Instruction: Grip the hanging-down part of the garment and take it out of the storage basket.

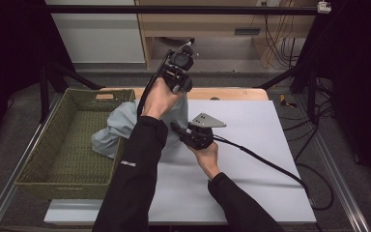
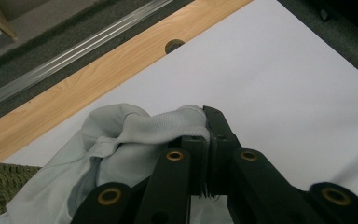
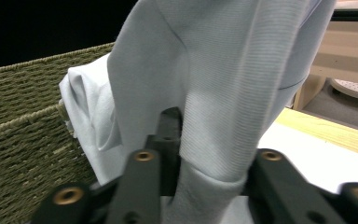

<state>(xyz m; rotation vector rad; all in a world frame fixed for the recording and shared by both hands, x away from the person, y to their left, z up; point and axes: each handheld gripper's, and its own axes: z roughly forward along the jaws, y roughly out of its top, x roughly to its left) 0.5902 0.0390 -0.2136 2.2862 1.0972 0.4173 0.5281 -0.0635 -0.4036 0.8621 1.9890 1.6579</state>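
Holding a pale grey garment (image 1: 121, 126) between your two claws, you have it lifted partly clear of the white surface (image 1: 251, 145), with its lower folds draped over the near-right rim of the green woven basket (image 1: 53, 159) at the left. Your left claw (image 1: 179, 79) is raised high toward the far side, its jaws pressed together on a ribbed edge of the garment (image 2: 158, 130); in the left gripper view that fold sits squeezed between the two black jaws, and the cloth falls away below toward the wooden far edge of the table (image 2: 98, 79). Holding it high this way looks meant to let the fabric hang and open out under its own weight.

Your right claw (image 1: 183, 131) sits lower and nearer, just right of the hanging cloth, pointing left into it. In the right gripper view a thick column of ribbed fabric (image 3: 214, 102) runs down between the jaws, which appear to be pinching it, though the cloth hides the jaw tips, so the grip itself is a judgement. The basket wall (image 3: 23, 135) stands close behind on the left of that view.

With two separate holds, you seem placed to spread the garment or draw it out of the basket onto the surface.
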